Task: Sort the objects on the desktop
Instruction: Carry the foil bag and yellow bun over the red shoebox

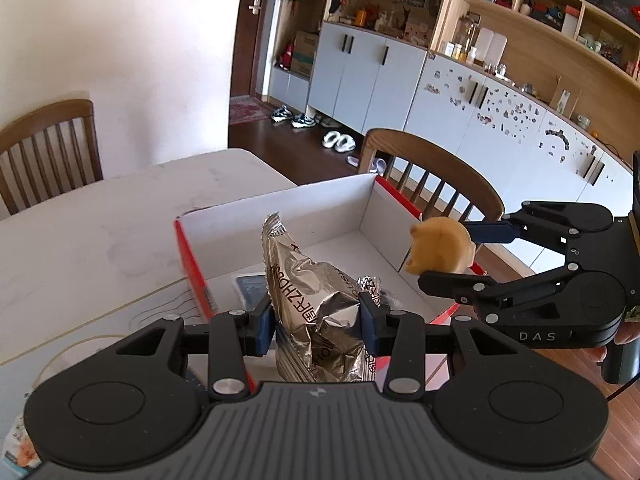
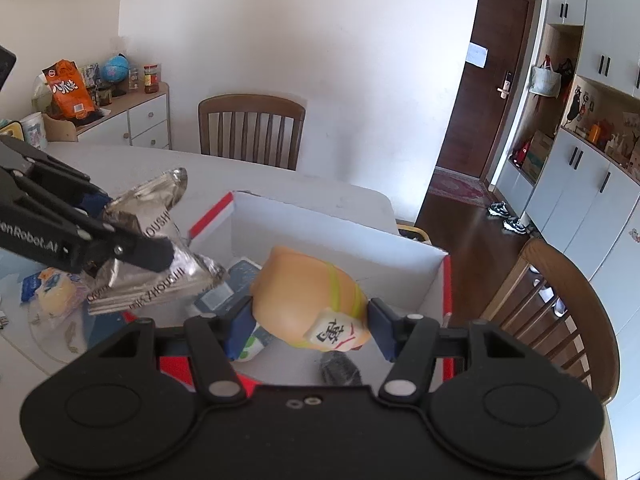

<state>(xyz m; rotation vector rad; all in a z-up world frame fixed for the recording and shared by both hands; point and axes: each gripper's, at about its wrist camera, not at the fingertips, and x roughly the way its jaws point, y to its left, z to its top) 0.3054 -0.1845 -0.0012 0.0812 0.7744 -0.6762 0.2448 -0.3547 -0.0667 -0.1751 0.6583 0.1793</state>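
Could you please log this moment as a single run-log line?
left gripper: shut on foil packet | right gripper: shut on squishy toy | both over open box

box (image 2: 436, 280) open-topped, far half bare, packets near side

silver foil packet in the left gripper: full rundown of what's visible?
The silver foil packet is crinkled metallic film with dark printed lettering and a crimped seal at its top end. It looks puffed and unopened. The left gripper pinches it between blue fingers, standing roughly upright in the left wrist view, held over the near end of the red and white box. Nothing else touches it.
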